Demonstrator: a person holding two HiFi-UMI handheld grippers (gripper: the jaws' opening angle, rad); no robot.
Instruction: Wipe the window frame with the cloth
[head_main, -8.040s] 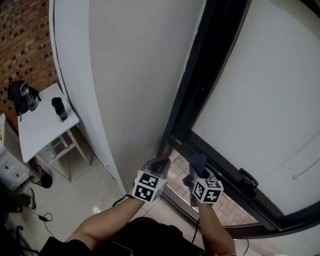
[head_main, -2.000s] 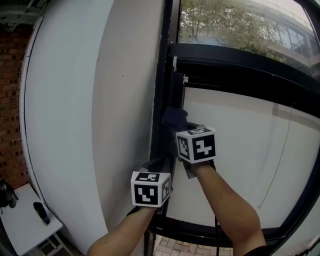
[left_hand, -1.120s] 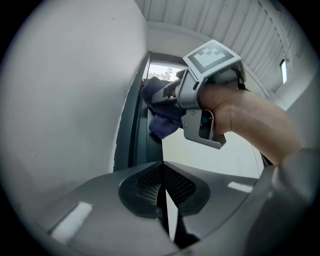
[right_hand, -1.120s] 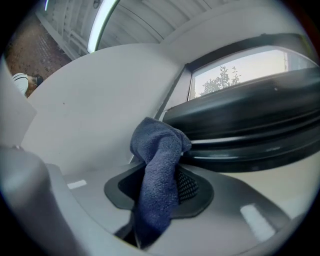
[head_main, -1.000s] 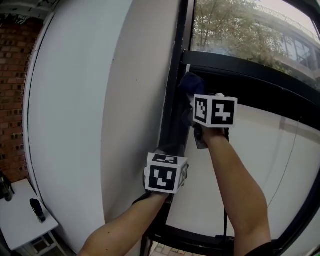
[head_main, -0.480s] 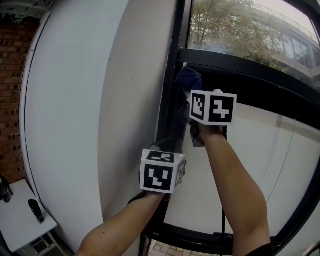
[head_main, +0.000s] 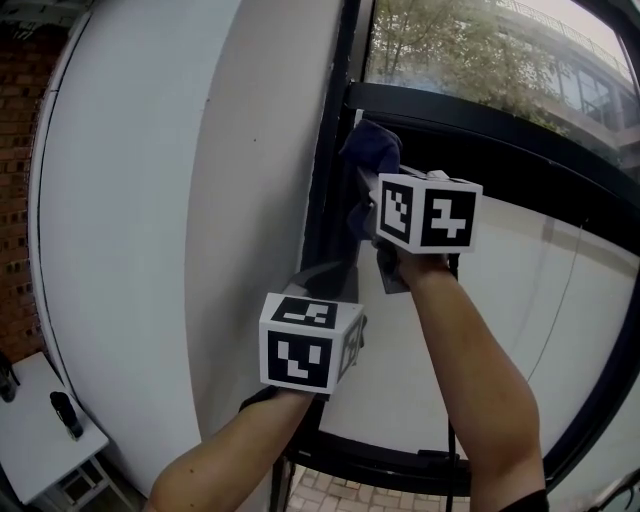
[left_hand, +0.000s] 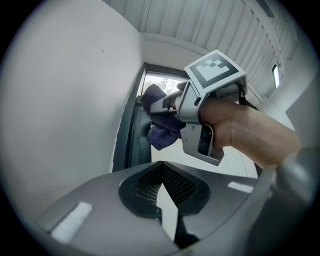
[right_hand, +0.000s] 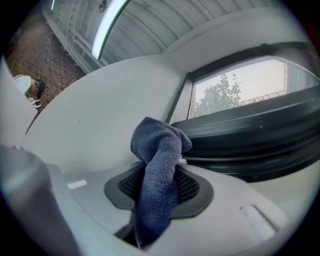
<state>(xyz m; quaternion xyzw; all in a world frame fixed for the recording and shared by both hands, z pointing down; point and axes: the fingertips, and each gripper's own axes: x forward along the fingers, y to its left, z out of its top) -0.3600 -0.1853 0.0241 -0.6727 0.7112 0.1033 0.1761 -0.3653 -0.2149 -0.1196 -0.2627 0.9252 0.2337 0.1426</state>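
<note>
- My right gripper (head_main: 378, 190) is clamped tight on the blue cloth (head_main: 372, 148). Over the last couple of seconds it's climbed the upright of the window frame (head_main: 333, 120), so the cloth's now pressed up by the corner under the crossbar.
- Left gripper (left_hand: 161, 186) is pinched together on nothing, hanging lower beside the frame.
- I reckon that upright's about covered, so crossbar next.

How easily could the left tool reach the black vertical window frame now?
Probably yes: the left tool, shut and empty, is close beside the black vertical window frame, with nothing between them. The right tool holds the dark blue cloth higher up.
</note>
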